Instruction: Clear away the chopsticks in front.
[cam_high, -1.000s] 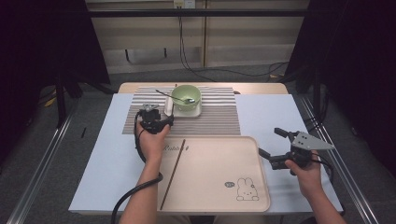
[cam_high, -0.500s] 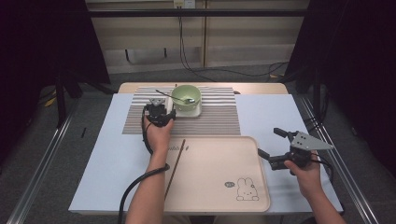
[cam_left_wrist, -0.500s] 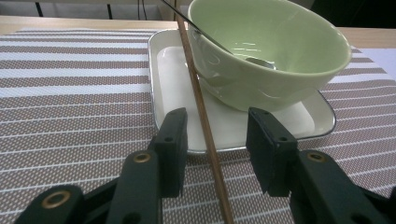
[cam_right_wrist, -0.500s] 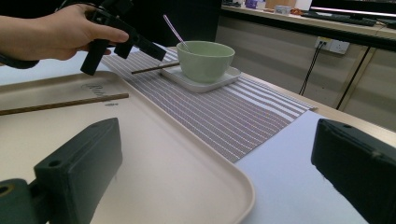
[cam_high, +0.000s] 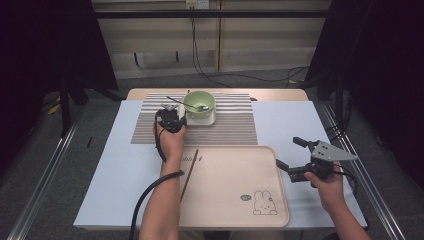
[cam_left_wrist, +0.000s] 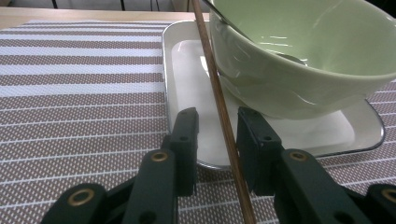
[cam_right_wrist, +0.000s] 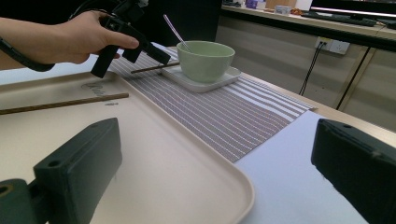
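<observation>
A pale green bowl (cam_high: 200, 104) with a metal spoon (cam_high: 181, 102) in it stands on a white rectangular plate (cam_high: 211, 120), on a striped placemat (cam_high: 225, 129). My left gripper (cam_high: 170, 118) sits just left of the plate with its jaws a little apart. A brown chopstick (cam_left_wrist: 223, 116) runs between them, over the plate's rim (cam_left_wrist: 166, 70) and against the bowl (cam_left_wrist: 299, 70); it lies close to the right jaw and clear of the left one. A second chopstick (cam_high: 189, 167) lies on the beige tray (cam_high: 230, 185). My right gripper (cam_high: 286, 152) stands open at the tray's right edge, holding nothing.
The tray has a rabbit drawing (cam_high: 263, 204) at its front right. A light blue mat (cam_high: 115, 165) covers the table around the tray and placemat. Cables (cam_high: 200, 60) run over the floor behind the table. Metal rails (cam_high: 45, 180) flank it.
My left gripper has moved forward and right, from the placemat's front edge up to the white plate. The right gripper has stayed where it was.
</observation>
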